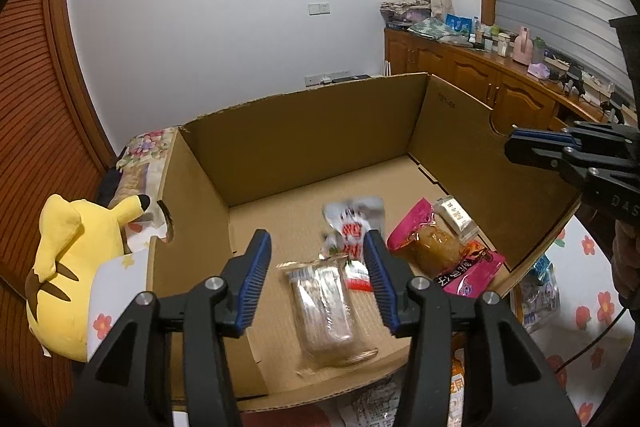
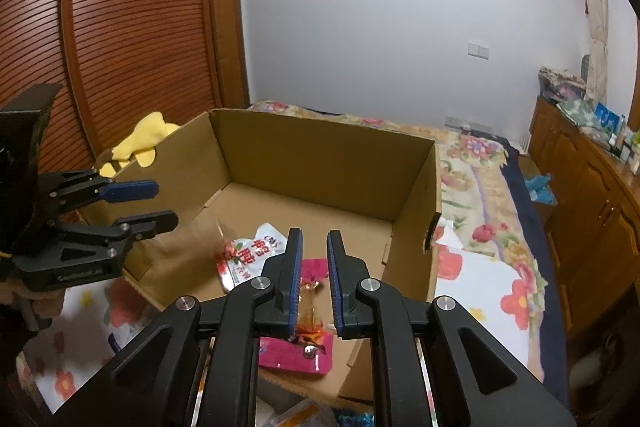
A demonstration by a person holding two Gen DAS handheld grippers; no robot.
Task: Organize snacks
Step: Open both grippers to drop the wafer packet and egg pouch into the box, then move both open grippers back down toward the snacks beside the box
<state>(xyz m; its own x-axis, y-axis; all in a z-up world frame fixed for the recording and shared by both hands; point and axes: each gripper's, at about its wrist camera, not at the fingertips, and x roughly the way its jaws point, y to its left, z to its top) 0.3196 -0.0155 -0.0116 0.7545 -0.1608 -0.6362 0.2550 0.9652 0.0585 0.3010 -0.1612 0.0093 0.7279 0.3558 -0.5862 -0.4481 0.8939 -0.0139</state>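
Large red Chinese characters, "鸭" on top, printed on a white snack pouch [image 2: 249,255] inside the cardboard box [image 2: 320,163]. Raised letters "DAS", cut off at the frame edge, on the black body of the right tool [image 1: 532,147]. Faint handwritten number on the box's inner wall, too small to read. Pink packet [image 1: 468,273] lettering illegible.

Open cardboard box [image 1: 304,131], flaps up | clear packet of pale wafers [image 1: 326,301] laid flat on the floor near the front edge | white-and-red pouch [image 1: 352,227] behind it | pink packet [image 1: 444,251] laid flat at right.
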